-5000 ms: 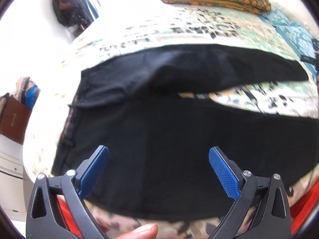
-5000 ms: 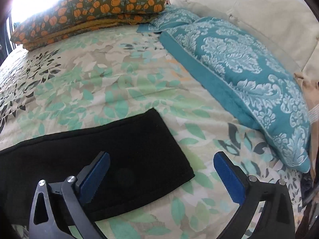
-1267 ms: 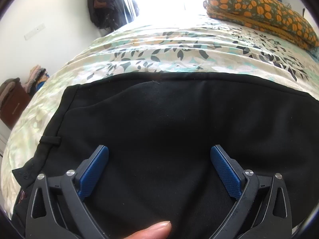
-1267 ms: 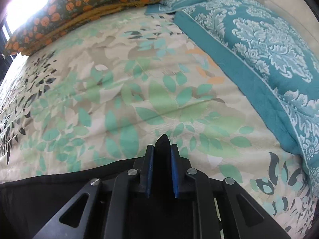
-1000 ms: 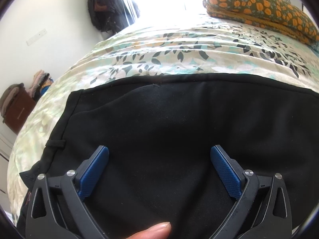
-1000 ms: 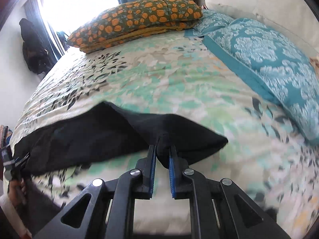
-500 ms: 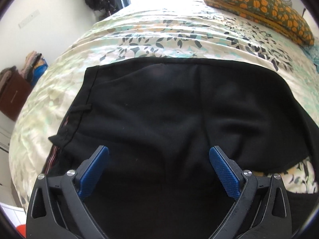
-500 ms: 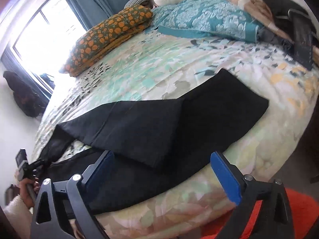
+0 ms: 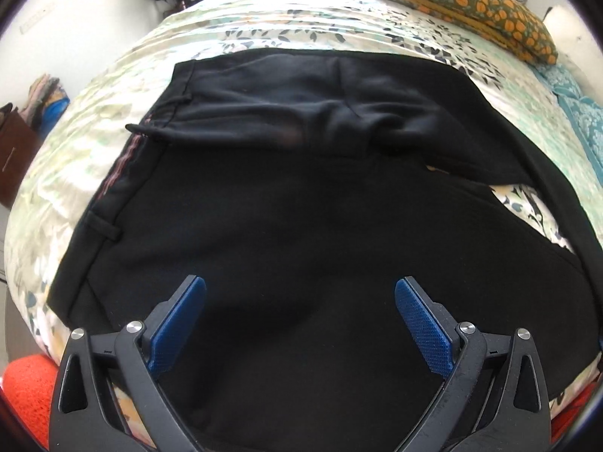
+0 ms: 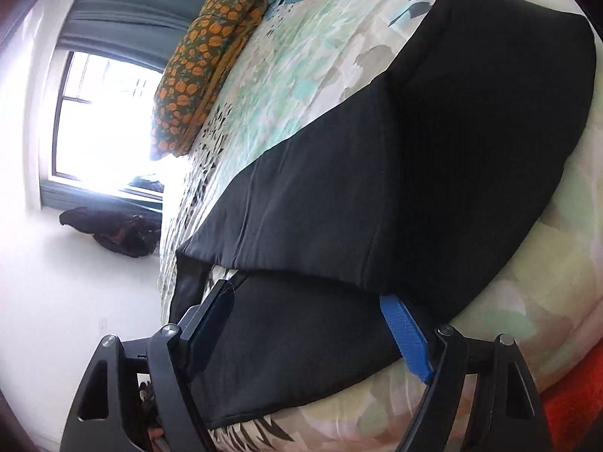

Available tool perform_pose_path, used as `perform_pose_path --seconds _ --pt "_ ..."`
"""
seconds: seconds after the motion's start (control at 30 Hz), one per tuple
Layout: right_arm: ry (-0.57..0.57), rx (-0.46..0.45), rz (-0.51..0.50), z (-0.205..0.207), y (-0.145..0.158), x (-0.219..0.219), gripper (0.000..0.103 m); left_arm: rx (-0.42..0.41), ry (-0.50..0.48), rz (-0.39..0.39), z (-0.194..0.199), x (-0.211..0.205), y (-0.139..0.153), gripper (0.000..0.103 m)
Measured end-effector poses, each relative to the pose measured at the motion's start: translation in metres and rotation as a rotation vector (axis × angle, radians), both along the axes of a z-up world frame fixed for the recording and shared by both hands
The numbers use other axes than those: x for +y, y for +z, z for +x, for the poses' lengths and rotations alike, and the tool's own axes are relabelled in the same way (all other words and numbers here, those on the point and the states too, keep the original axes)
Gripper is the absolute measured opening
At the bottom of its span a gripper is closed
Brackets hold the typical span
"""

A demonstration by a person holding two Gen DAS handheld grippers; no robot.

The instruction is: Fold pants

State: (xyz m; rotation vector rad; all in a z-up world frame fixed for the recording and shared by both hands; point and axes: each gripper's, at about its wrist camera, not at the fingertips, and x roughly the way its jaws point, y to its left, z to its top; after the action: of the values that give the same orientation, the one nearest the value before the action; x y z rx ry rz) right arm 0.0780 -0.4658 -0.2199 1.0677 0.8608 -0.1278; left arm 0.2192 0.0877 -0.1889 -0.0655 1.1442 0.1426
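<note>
Black pants (image 9: 301, 207) lie spread on a leaf-print bedspread (image 9: 264, 26), waistband at the left, one leg folded back over the other. My left gripper (image 9: 300, 316) is open and empty, low over the seat area near the bed's front edge. In the right wrist view the camera is rolled sideways; the folded leg (image 10: 414, 173) lies doubled over. My right gripper (image 10: 307, 324) is open, its jaws straddling the lower leg layer at the bed's edge, holding nothing.
An orange-patterned pillow (image 9: 459, 3) lies at the far side of the bed, also in the right wrist view (image 10: 203, 60). A teal pillow (image 9: 580, 109) is at the right. An orange rug (image 9: 26, 395) lies below the bed's edge. A window (image 10: 101, 120) and dark bags (image 10: 113, 233) are beyond.
The right gripper opened and let go of the leg cuff after carrying it across, then rolled sideways and dropped to the bed's edge. The left gripper pulled back, staying open.
</note>
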Motion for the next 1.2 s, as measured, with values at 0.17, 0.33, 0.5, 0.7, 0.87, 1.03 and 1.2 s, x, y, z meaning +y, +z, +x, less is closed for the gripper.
perform_pose_path --seconds 0.17,0.33,0.5,0.7,0.87,1.03,1.2 --pt "-0.093 0.056 -0.124 -0.004 0.004 -0.007 0.021 -0.006 -0.071 0.033 0.002 -0.021 0.006 0.101" --pt "-0.053 -0.101 -0.156 -0.017 0.041 -0.006 0.021 -0.006 -0.118 -0.029 0.042 -0.024 0.023 0.101" --pt "-0.025 -0.204 -0.174 -0.027 0.068 -0.008 0.02 0.04 -0.141 -0.192 0.116 -0.03 0.027 0.101" --pt "-0.052 -0.199 -0.154 -0.028 0.063 -0.016 0.02 0.074 -0.061 -0.385 0.193 -0.049 0.019 0.101" --pt "-0.088 -0.201 -0.134 -0.04 0.061 -0.029 0.02 0.105 0.043 -0.491 0.242 -0.059 0.0 0.101" --pt "-0.117 -0.229 -0.143 -0.055 0.071 -0.04 0.012 0.124 0.135 -0.536 0.273 -0.06 -0.023 0.101" --pt "-0.05 -0.143 -0.074 -0.048 0.052 -0.038 0.015 0.101 0.167 -0.506 0.288 -0.064 -0.03 0.101"
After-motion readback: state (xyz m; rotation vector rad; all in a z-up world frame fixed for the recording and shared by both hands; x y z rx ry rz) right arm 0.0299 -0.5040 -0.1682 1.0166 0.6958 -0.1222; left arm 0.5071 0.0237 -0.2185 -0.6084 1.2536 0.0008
